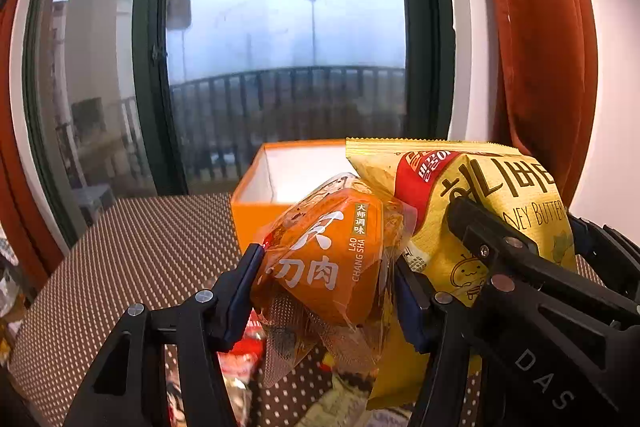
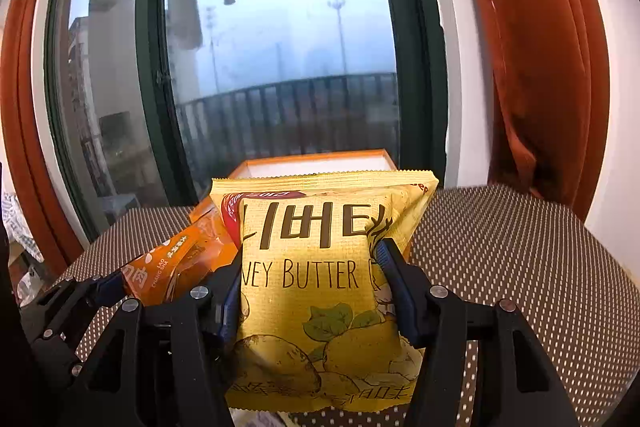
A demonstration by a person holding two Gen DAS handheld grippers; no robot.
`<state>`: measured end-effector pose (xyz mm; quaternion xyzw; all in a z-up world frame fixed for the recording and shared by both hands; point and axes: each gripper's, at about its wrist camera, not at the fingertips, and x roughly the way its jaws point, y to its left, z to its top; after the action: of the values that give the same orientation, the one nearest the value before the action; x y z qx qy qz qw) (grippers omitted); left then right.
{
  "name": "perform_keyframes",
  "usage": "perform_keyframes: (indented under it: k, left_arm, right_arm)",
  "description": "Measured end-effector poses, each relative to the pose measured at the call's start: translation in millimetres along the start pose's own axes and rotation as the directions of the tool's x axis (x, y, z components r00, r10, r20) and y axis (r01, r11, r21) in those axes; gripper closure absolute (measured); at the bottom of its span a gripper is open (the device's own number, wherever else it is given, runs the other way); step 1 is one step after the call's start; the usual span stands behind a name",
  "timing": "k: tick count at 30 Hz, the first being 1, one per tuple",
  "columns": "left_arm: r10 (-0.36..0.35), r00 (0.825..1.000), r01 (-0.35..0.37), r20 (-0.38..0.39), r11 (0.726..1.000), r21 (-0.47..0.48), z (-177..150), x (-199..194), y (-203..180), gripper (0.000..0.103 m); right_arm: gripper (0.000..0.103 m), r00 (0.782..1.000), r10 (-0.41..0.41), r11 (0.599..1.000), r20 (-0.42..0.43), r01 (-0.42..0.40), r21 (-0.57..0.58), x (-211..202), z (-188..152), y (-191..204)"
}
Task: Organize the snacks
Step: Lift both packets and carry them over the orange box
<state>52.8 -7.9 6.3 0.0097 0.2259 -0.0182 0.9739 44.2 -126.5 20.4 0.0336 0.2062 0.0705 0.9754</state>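
Between each tool's fingers: left tool (image 1: 328, 279) orange packet (image 1: 332, 255), right tool (image 2: 312, 291) yellow bag (image 2: 320, 291).

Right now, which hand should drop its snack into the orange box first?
Probably the right. Its yellow chip bag, pinched between the fingers, sits straight in front of the open orange box. The left's orange packet hangs lower, beside the box's corner.
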Motion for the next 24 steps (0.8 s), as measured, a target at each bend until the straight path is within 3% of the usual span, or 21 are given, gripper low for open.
perform_keyframes:
  k: [10,24]
  left_arm:
    - [0.019,0.996,-0.019,0.091,1.000,-0.003,50.6,-1.7,6.1,0.041]
    - [0.067,0.990,-0.069,0.122,0.998,0.014,106.5,30.1,10.1,0.041]
  right_arm:
    - [0.040,0.994,0.017,1.000,0.111,-0.018,0.011,0.1,44.8,4.4]
    - [0.040,0.987,0.031,0.999,0.156,-0.037,0.038,35.1,93.8,2.0]
